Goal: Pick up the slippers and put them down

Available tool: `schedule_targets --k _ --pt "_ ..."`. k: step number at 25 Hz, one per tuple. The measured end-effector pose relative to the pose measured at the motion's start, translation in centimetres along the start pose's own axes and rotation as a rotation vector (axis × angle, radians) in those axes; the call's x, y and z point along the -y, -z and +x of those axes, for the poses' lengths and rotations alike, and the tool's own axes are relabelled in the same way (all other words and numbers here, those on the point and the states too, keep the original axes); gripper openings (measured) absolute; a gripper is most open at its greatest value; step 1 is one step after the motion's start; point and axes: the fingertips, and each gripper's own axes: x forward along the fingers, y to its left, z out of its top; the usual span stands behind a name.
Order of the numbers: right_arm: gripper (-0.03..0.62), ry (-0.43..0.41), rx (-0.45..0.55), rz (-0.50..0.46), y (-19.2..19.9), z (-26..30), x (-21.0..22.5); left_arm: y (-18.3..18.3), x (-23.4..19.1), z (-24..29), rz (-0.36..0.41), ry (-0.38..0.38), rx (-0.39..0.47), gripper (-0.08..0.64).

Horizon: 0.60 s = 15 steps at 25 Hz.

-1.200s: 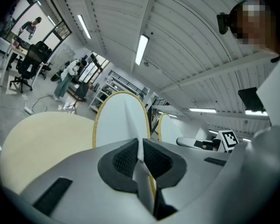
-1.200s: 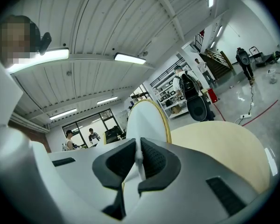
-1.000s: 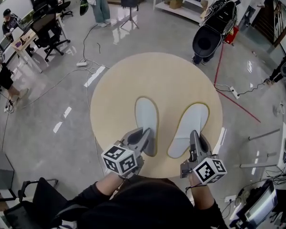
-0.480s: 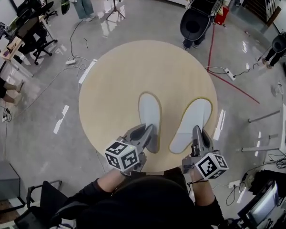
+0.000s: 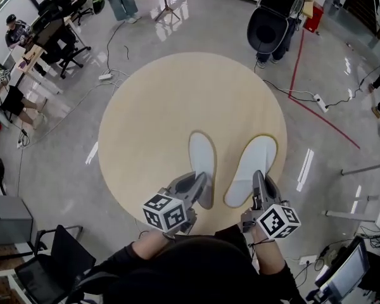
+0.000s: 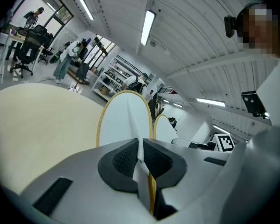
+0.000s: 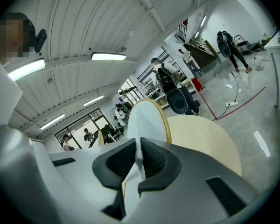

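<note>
Two flat white slippers with tan edges are held over the near part of a round beige table (image 5: 171,106). The left slipper (image 5: 201,157) has its heel pinched in my left gripper (image 5: 199,183), which is shut on it. The right slipper (image 5: 253,166) is held at its heel by my right gripper (image 5: 258,185), also shut. In the left gripper view the left slipper (image 6: 123,120) rises straight out from the dark pads, with the other slipper (image 6: 164,129) beside it. In the right gripper view the right slipper (image 7: 147,120) stands up between the pads, above the table (image 7: 200,139).
A dark stroller (image 5: 275,21) and a person stand past the table's far edge. Desks and office chairs (image 5: 57,33) are at the far left. Cables and a power strip (image 5: 106,76) lie on the grey floor. A chair (image 5: 57,258) is at the near left.
Both grippers keep their hold on the slippers. The view has shifted: the table and slippers sit lower and nearer to the table's front, and the room's background has slid.
</note>
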Motion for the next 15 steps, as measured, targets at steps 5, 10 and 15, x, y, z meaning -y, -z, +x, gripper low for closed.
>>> schedule_targets --k 5,10,15 --pt "0.029 -0.041 -0.072 -0.006 -1.9 1.7 5.4 1.6 1.8 5.7 -0.022 -0.059 -0.004 0.031" --pt "0.029 -0.047 -0.11 -0.021 -4.5 2.5 11.1 2.8 4.0 11.6 -0.019 -0.08 -0.02 0.031" --pt "0.029 -0.038 -0.147 -0.039 -5.5 5.1 14.5 3.5 3.6 16.0 -0.046 -0.081 -0.065 0.031"
